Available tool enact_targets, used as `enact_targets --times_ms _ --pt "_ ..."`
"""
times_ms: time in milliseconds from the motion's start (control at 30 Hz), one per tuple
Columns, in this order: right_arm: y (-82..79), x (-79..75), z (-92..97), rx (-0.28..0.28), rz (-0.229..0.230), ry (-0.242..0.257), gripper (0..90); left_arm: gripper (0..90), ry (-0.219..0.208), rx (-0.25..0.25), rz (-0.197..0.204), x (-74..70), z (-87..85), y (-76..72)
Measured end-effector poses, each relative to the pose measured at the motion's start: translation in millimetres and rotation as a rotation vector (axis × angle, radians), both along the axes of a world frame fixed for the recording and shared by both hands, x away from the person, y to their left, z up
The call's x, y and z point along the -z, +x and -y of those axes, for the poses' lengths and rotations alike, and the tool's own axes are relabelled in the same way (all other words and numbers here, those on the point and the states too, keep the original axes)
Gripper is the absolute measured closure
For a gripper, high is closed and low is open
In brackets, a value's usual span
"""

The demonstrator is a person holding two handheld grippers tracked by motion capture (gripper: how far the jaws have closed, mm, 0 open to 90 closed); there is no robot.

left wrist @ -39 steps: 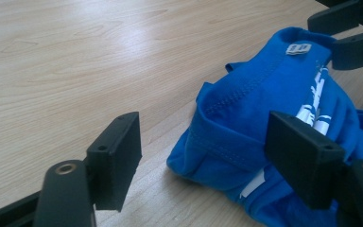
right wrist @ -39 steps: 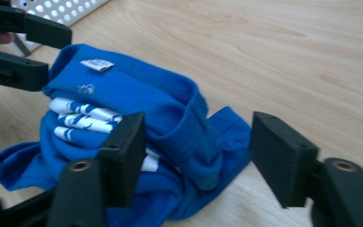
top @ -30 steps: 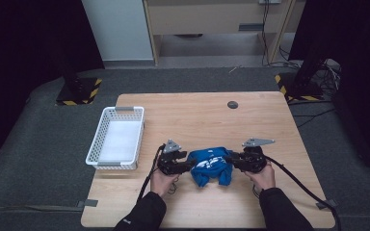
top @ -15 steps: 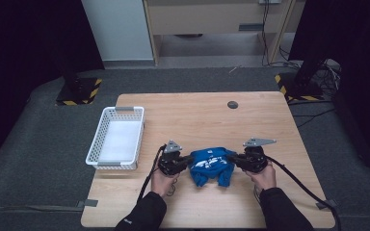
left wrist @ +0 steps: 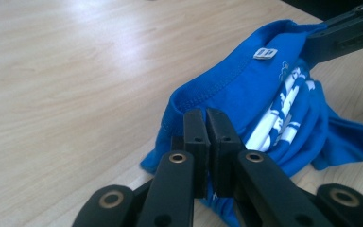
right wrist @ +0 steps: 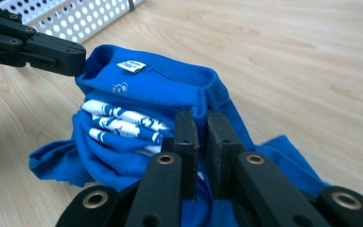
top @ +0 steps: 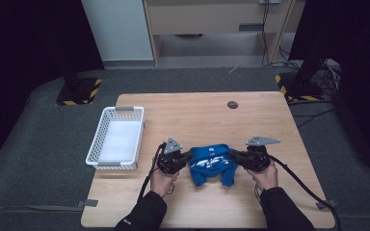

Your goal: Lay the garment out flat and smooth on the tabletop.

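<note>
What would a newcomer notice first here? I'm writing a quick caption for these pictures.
The bright blue shirt with white print, bunched near the front edge of the wooden table. The left gripper and the right gripper pinch it from either side, jaws shut on the fabric. A white basket sits at the table's left edge.

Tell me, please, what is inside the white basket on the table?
The white basket seems to hold nothing loose: the high view shows only a pale flat bottom. The blue shirt lies outside it on the table. The inner side of its near wall is hidden.
</note>
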State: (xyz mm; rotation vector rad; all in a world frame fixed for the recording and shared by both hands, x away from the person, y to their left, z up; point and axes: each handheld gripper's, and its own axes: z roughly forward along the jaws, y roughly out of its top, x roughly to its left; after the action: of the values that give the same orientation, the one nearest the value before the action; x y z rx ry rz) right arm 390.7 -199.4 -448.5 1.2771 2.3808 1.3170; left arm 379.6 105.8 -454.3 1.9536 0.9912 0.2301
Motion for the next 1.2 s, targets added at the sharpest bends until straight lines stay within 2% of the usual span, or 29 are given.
enact_targets --times_ms 367,467,600,633,700,733,767,833,900,1033,1200 --pt "-3.5 -14.9 2.0 0.025 0.065 0.025 84.3 88.0 -0.019 -0.017 0.040 -18.8 -3.0 -1.9" --pt "-5.3 -21.0 3.4 0.027 0.072 0.037 84.3 88.0 -0.007 -0.014 0.067 -26.4 -0.9 -4.3" --pt "-7.6 -30.5 6.5 0.025 0.087 0.041 84.3 88.1 -0.014 -0.023 0.103 -41.8 -0.9 -3.3" --pt "-7.6 -30.5 6.5 0.025 0.087 0.041 84.3 88.1 -0.014 -0.023 0.103 -41.8 -0.9 -3.3" --pt "-6.8 -37.8 7.5 0.026 0.098 0.046 84.3 88.1 -0.008 -0.033 0.132 -52.0 -0.2 -1.4" --pt "-6.8 -37.8 7.5 0.026 0.098 0.046 84.3 88.1 -0.008 -0.033 0.132 -52.0 -0.2 -1.4" --pt "-6.1 -41.2 7.7 0.026 0.106 0.046 84.3 88.1 -0.014 -0.038 0.148 -60.9 -0.2 0.6" --pt "-2.6 -55.1 8.8 0.029 0.123 0.058 84.2 88.1 -0.008 -0.043 0.167 -69.0 0.5 2.9" --pt "-1.7 -58.8 8.8 0.031 0.129 0.061 84.2 88.1 -0.001 -0.050 0.179 -77.0 0.9 6.5" --pt "2.9 -73.1 7.8 0.049 0.156 0.067 84.2 88.1 -0.001 -0.065 0.191 -88.4 0.7 14.4" --pt "15.2 -85.4 4.5 0.097 0.178 0.075 84.2 88.0 0.031 -0.091 0.213 -100.9 3.0 29.5"
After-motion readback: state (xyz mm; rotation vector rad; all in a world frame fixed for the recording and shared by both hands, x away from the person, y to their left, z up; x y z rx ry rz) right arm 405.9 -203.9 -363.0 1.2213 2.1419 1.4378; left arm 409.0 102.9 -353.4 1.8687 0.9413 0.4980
